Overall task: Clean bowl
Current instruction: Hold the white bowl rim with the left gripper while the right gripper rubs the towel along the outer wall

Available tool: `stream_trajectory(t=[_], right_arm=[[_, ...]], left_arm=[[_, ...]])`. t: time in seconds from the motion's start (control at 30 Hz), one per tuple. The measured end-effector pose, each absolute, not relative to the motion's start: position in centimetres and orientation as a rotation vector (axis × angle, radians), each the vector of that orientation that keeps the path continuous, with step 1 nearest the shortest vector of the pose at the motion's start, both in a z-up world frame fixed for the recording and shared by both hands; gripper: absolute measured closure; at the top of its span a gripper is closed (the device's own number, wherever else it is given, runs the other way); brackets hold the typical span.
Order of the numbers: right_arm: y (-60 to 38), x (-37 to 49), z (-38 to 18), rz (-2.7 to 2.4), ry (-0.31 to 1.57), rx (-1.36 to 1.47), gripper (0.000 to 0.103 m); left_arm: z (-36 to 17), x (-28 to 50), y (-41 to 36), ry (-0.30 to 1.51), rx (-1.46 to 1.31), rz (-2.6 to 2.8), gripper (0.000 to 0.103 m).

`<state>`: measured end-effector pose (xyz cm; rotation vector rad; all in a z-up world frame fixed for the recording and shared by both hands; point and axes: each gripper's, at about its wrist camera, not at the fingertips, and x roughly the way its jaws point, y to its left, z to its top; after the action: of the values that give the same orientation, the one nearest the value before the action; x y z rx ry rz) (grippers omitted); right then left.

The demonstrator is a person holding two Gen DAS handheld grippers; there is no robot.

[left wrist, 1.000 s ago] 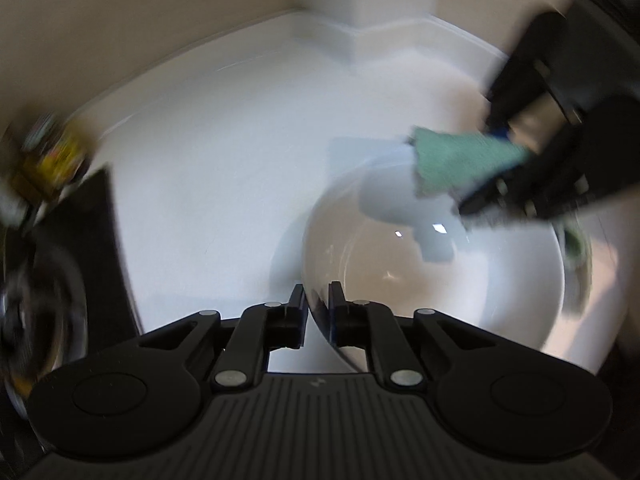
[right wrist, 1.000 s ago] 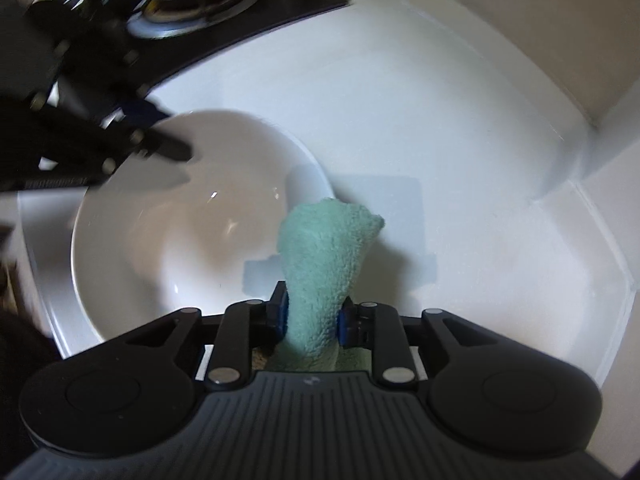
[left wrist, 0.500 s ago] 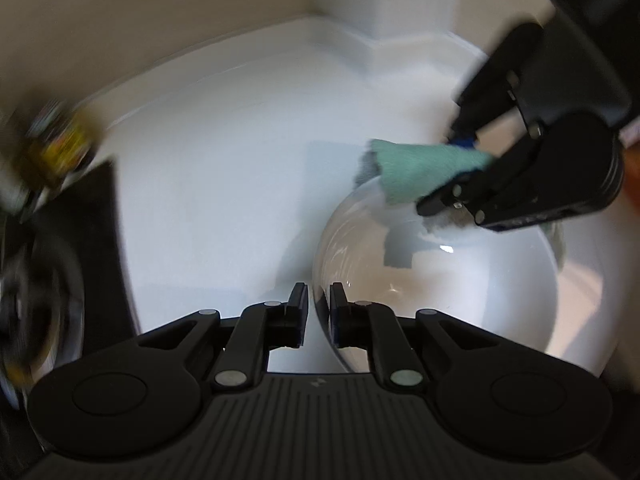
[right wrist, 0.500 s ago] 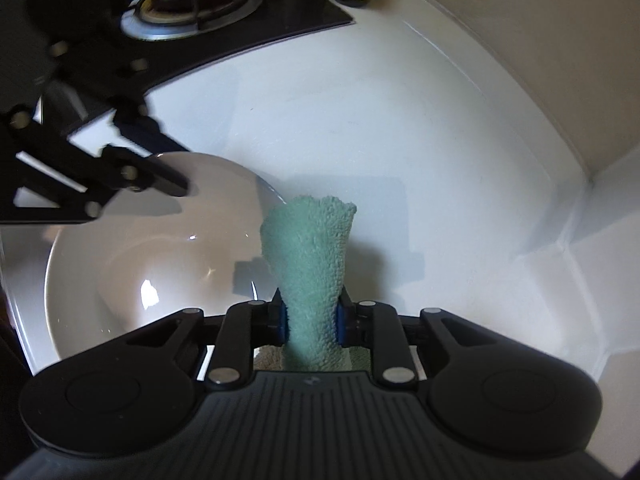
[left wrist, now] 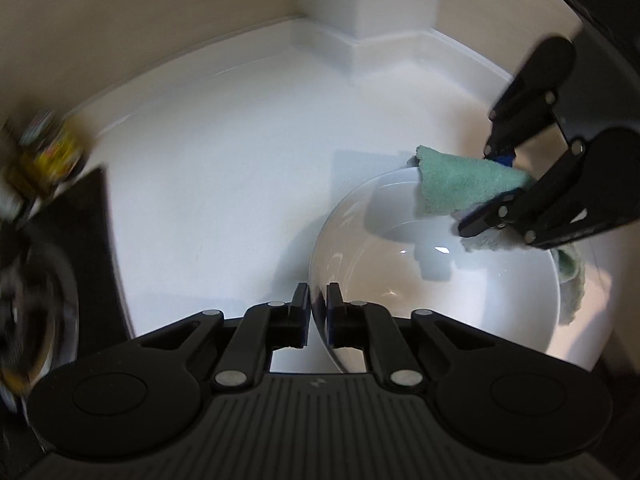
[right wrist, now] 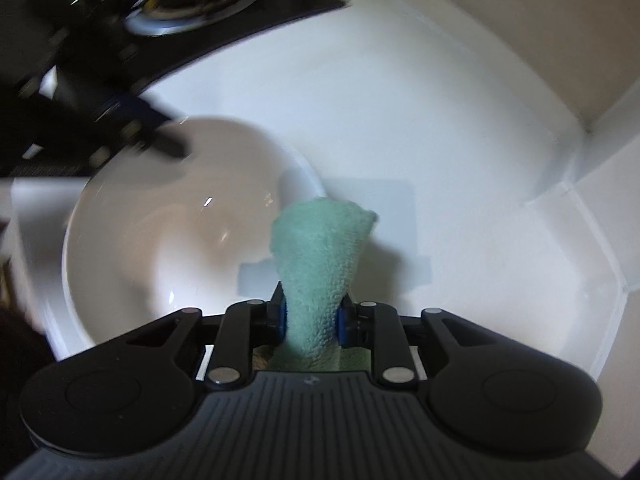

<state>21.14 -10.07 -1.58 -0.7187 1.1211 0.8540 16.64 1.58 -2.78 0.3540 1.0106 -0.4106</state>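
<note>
A white bowl (left wrist: 400, 280) sits on the white counter; my left gripper (left wrist: 318, 312) is shut on its near rim. In the right wrist view the bowl (right wrist: 160, 240) lies at left, with the left gripper (right wrist: 168, 144) at its far rim, blurred. My right gripper (right wrist: 312, 320) is shut on a green cloth (right wrist: 320, 256) that sticks forward over the bowl's right edge. In the left wrist view the right gripper (left wrist: 484, 188) holds the cloth (left wrist: 464, 184) above the bowl's far rim.
A black gas hob (right wrist: 192, 12) with a burner lies beyond the bowl, jars (left wrist: 44, 156) beside it, blurred. White counter (left wrist: 224, 184) runs to a beige wall with a corner column (left wrist: 384, 0).
The right gripper with the cloth has shifted back and forth over the bowl's rim. The left gripper has kept its hold on the rim.
</note>
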Motion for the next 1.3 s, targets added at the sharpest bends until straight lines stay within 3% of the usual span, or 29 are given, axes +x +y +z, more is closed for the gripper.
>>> stream_trajectory(t=[0.23,0.53,0.73,0.9,1.13,1.3], right_arm=[[-8.4,22.1,-1.7,0.844,1.062,-0.820,0.082],[-9.6,22.9,-1.9,0.813,1.070,-0.666,0.085],[-10.3,22.3,-1.8,0.767,1.065,-0.592,0.085],[-10.9,21.4,-1.5,0.779,1.079,-0.606,0.085],[-9.8,20.9,-1.6,0.831,1.045,-0.791,0.083],[-8.5,21.7,-1.8,0.820,1.027,-0.813,0.083]], left_arm=[[-2.7,18.0,0.5,1.001,0.480,-0.516,0.094],[-1.9,15.2,3.6,1.002,0.128,-0.287,0.093],[-2.1,13.8,3.6,1.005,0.071,-0.245,0.093],[-2.5,15.3,2.9,1.017,0.153,-0.282,0.097],[-2.6,17.6,1.0,1.005,0.422,-0.427,0.094],[-2.7,18.4,1.2,1.007,0.398,-0.431,0.095]])
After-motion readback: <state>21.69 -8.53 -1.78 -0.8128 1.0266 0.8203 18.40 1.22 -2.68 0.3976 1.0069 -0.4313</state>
